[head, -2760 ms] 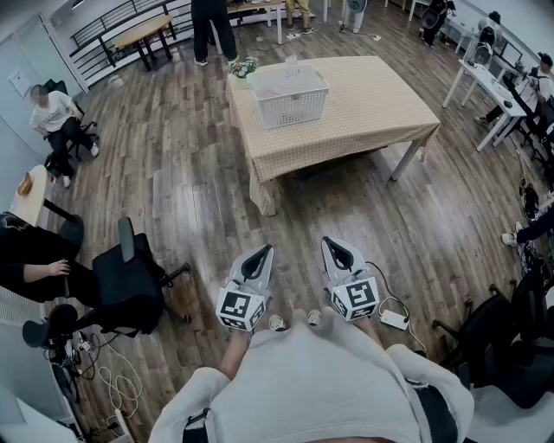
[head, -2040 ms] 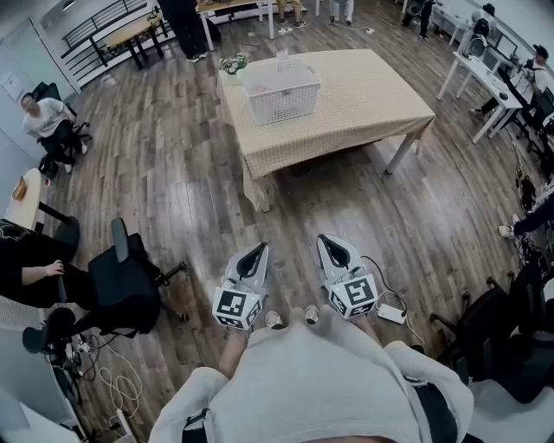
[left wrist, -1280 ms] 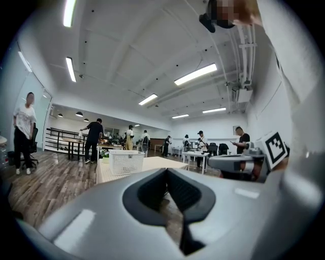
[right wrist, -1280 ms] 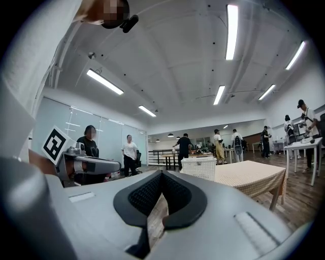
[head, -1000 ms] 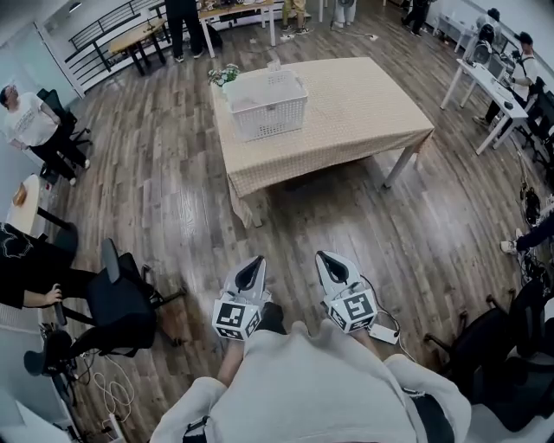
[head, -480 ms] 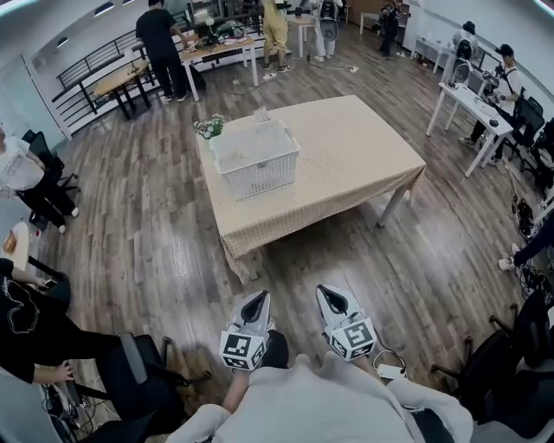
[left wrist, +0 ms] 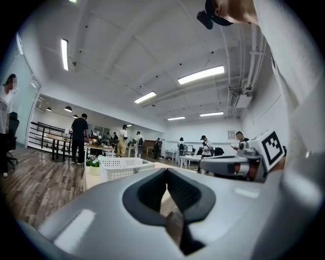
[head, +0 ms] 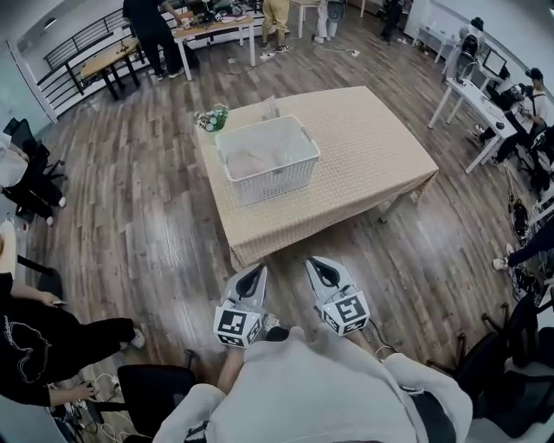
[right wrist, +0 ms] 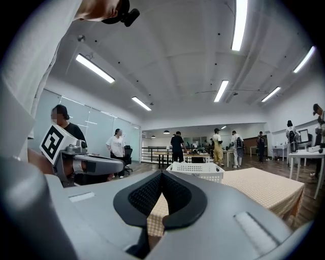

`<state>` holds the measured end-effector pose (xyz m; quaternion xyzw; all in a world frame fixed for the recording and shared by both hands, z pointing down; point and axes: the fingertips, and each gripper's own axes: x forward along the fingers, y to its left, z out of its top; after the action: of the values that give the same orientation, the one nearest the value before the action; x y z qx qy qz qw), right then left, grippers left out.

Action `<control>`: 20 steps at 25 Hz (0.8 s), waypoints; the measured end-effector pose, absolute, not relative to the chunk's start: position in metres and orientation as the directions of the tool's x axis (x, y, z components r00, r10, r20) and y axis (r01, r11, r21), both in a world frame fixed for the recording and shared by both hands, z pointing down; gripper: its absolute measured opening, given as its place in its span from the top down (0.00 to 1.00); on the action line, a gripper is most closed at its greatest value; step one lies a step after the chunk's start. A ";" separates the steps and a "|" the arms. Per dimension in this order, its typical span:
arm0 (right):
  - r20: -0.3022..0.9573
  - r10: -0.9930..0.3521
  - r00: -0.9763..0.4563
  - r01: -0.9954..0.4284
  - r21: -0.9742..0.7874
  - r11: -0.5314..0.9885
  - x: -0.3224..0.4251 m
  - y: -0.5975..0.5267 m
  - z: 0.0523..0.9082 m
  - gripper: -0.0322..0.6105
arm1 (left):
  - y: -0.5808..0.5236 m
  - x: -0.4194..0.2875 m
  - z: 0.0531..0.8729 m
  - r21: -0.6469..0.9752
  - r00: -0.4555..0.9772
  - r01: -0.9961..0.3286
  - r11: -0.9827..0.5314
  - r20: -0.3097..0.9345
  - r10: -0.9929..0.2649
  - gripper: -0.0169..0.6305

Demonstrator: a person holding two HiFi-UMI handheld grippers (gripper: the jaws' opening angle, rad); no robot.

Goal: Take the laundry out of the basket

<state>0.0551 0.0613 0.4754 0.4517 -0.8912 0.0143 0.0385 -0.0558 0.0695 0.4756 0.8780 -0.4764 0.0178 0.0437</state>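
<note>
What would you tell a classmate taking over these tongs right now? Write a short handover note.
Left tongs: shut, empty. Right tongs: shut, empty.
Both are held level over the floor, short of the table.
The basket stands on the table, with the laundry inside it.
Done: nothing taken out yet.
Left: reach the basket, open the tongs, lift the laundry out.

Big open office or lab rm. Wood floor point(head: 130, 208), white desks point(head: 467, 91) w/ screens at the right, black roll chairs point(head: 156, 385), ppl point(head: 149, 30) standing by a far desk point(head: 216, 26), long strip lights point(right wrist: 238, 20) on the ceiling.
</note>
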 end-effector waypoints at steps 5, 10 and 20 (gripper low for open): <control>0.069 -0.814 -0.577 -0.816 0.004 0.578 0.023 0.006 0.469 0.95 | 0.016 -0.086 0.469 0.060 0.559 -0.829 -0.555 0.064 -0.827 0.96; 0.087 -0.823 -0.562 -0.827 -0.015 0.563 -0.001 -0.020 0.475 0.95 | -0.014 -0.110 0.467 0.060 0.570 -0.821 -0.567 0.071 -0.818 0.96; 0.109 -0.827 -0.552 -0.833 -0.045 0.551 -0.007 -0.051 0.493 0.95 | -0.047 -0.115 0.483 0.082 0.579 -0.815 -0.573 0.092 -0.810 0.96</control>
<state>-0.0075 -0.0514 0.4930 0.4717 -0.8798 0.0457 0.0374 -0.1145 -0.0470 0.4834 0.8867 -0.4582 0.0222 0.0577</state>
